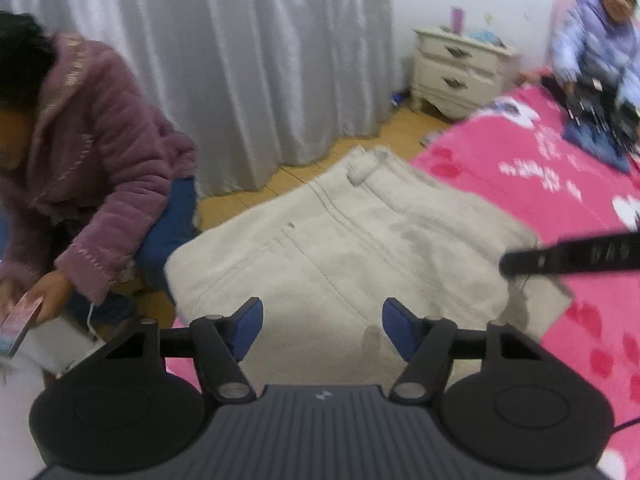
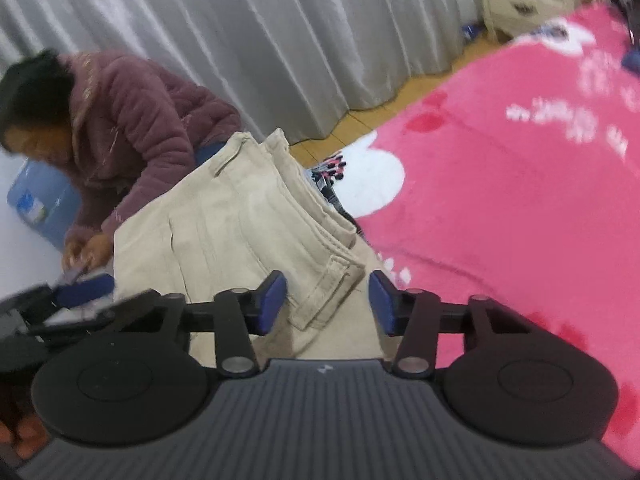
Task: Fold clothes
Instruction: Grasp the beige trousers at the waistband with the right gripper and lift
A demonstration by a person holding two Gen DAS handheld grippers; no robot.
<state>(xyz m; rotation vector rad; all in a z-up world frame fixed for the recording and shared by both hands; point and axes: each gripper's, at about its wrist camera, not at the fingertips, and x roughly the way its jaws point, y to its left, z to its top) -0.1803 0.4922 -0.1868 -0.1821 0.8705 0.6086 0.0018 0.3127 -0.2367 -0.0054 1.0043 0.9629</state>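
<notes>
Your left claw (image 1: 322, 326) and right claw (image 2: 327, 300) both stand apart, clamping nothing, over the cream corduroy trousers (image 1: 340, 248) lying on the pink printed blanket (image 1: 560, 184). They look partly folded; further folds remain.

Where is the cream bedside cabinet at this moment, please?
The bedside cabinet stands upper right in the left wrist view, against the wall between the grey curtain and the pink blanket.

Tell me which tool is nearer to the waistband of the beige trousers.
Right. The right tool has the waistband just ahead of its fingertips; the left tool is over the leg part of the trousers, farther back.
</notes>
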